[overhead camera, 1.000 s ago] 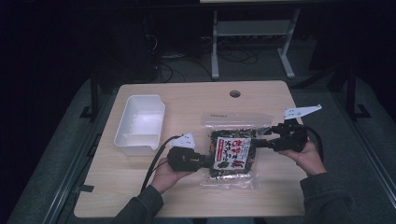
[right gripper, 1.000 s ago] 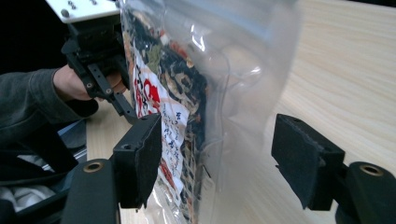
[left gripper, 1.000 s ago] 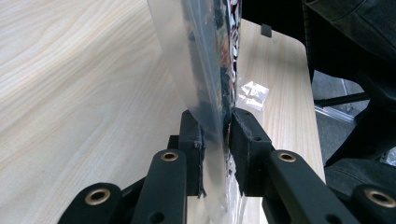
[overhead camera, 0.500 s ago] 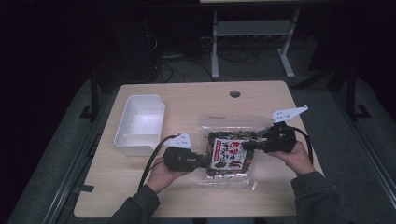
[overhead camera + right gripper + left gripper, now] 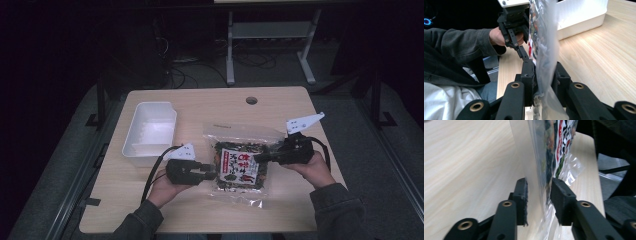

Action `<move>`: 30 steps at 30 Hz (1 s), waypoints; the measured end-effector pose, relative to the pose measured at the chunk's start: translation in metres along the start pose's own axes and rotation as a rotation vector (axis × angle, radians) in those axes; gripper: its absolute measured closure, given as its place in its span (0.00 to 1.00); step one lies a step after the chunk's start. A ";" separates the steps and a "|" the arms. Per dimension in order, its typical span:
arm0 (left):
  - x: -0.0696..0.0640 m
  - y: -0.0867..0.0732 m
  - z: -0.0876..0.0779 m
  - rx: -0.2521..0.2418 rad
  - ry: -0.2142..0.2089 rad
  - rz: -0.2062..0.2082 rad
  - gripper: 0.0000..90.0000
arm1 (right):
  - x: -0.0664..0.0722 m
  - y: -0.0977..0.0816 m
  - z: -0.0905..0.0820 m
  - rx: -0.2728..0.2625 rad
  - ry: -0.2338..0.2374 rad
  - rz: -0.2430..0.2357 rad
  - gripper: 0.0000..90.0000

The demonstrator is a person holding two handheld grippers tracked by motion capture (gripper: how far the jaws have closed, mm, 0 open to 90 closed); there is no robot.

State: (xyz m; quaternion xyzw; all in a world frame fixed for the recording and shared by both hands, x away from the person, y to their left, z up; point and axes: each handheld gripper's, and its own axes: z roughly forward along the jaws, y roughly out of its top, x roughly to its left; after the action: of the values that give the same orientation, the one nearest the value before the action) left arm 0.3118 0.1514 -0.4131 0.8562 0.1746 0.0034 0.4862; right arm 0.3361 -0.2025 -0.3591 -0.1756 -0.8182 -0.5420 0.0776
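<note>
A clear snack bag (image 5: 239, 165) with a red and white label and dark contents lies over the middle of the wooden table (image 5: 225, 107). My left gripper (image 5: 212, 174) is at its left edge. In the left gripper view the jaws (image 5: 539, 195) stand open around the bag's edge (image 5: 554, 145), which lies against one pad with a gap to the other. My right gripper (image 5: 260, 157) is at the bag's right side. The right gripper view has that gripper (image 5: 544, 75) shut on the plastic film (image 5: 544, 37), with the left gripper (image 5: 524, 56) beyond.
A white rectangular tray (image 5: 150, 103) sits at the table's left, also in the right gripper view (image 5: 579, 17). A round cable hole (image 5: 251, 100) is near the far edge. A metal stand (image 5: 270, 35) and cables are on the floor behind the table.
Both grippers and the bag have shifted a little to the left. The right gripper has come in closer over the bag's right edge.
</note>
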 end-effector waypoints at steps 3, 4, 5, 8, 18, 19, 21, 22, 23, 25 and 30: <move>-0.001 -0.005 -0.010 -0.005 0.048 0.002 0.66 | 0.002 0.005 -0.005 -0.012 -0.030 0.005 0.83; -0.001 -0.007 -0.013 -0.003 0.060 0.002 0.65 | 0.001 0.007 -0.007 -0.016 -0.040 0.006 0.83; -0.001 -0.008 -0.015 -0.001 0.065 0.004 0.64 | 0.002 0.008 -0.010 -0.019 -0.053 0.011 0.83; -0.005 -0.012 -0.021 0.015 0.092 0.025 0.62 | 0.003 0.014 -0.014 -0.028 -0.111 0.020 0.83; -0.011 -0.026 -0.036 0.053 0.145 0.053 0.56 | 0.002 0.031 -0.009 -0.064 -0.308 0.073 0.83; -0.012 -0.030 -0.039 0.062 0.157 0.050 0.55 | 0.002 0.033 -0.007 -0.069 -0.325 0.074 0.83; -0.012 -0.032 -0.041 0.066 0.162 0.052 0.53 | 0.003 0.038 -0.005 -0.077 -0.358 0.081 0.83; -0.013 -0.035 -0.044 0.071 0.172 0.050 0.52 | 0.003 0.040 -0.003 -0.082 -0.376 0.088 0.83; -0.013 -0.035 -0.044 0.071 0.172 0.050 0.51 | 0.003 0.040 -0.003 -0.082 -0.376 0.088 0.83; -0.013 -0.040 -0.049 0.074 0.183 0.046 0.50 | 0.002 0.047 0.001 -0.100 -0.415 0.101 0.83; -0.013 -0.046 -0.056 0.076 0.207 0.030 0.42 | 0.001 0.059 0.011 -0.124 -0.443 0.112 0.83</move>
State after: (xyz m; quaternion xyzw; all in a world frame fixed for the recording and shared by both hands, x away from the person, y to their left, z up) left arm 0.2760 0.2159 -0.4199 0.8717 0.2109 0.0925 0.4325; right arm 0.3575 -0.1718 -0.3124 -0.3398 -0.7693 -0.5344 -0.0848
